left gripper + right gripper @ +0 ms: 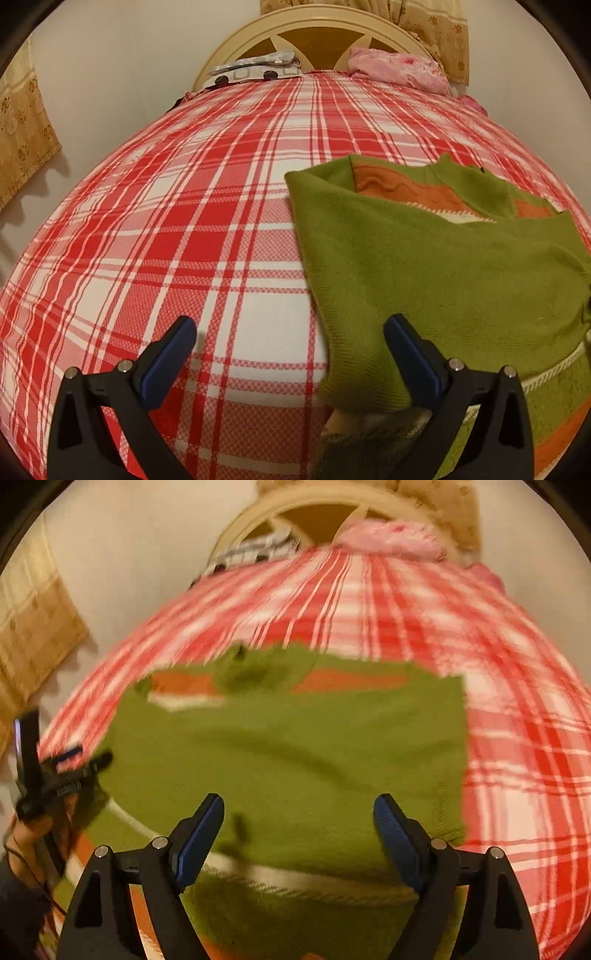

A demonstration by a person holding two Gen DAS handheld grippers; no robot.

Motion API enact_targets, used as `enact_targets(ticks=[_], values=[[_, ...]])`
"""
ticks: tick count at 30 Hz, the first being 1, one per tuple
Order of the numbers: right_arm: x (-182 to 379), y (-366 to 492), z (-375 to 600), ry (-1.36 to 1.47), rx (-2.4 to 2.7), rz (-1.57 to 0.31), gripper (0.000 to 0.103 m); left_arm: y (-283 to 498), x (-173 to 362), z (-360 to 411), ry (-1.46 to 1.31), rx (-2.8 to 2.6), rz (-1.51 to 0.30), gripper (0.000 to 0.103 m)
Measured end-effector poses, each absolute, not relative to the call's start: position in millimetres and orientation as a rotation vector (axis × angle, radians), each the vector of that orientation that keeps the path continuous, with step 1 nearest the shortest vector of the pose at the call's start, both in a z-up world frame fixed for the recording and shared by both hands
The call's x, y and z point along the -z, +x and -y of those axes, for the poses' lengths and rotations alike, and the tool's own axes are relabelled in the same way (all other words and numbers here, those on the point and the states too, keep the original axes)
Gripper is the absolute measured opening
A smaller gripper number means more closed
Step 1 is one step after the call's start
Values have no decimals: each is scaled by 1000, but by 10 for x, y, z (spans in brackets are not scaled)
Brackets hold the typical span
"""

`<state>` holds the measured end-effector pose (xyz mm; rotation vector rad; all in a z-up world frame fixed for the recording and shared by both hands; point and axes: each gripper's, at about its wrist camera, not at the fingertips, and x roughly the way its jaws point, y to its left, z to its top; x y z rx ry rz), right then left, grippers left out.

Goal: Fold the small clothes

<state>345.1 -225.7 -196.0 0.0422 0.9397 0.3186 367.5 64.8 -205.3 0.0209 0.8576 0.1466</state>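
A small green sweater point(424, 266) with orange and cream stripes lies on the red and white plaid bed point(184, 229), its sides folded in over the body. My left gripper point(290, 332) is open and empty, low over the sweater's left edge, its right finger above the green cloth. In the blurred right wrist view the sweater point(295, 746) fills the middle, and my right gripper point(299, 812) is open and empty just above its near part. The left gripper point(70, 764) shows at the sweater's left edge there.
Pillows lie at the head of the bed: a grey and white one point(255, 68) and a pink one point(399, 68), before a cream headboard point(317, 22). A beige patterned curtain point(22, 125) hangs at the left wall. Bare plaid bedsheet spreads left of the sweater.
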Motion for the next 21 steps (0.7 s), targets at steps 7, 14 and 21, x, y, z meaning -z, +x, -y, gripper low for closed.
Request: enact_targets(ticks=[7,14,21], values=[[2056,3473,2500,84,-248,-933,84,3669,2059,-642,22,-142,-857,103],[1985,3304,2489,34,-227,-877,84,3490,2010,-529,75,-147,-831,103],[2138,3336,2469,-34,-216,-919,84,3481,2025,-469,107,-156,-839,103]])
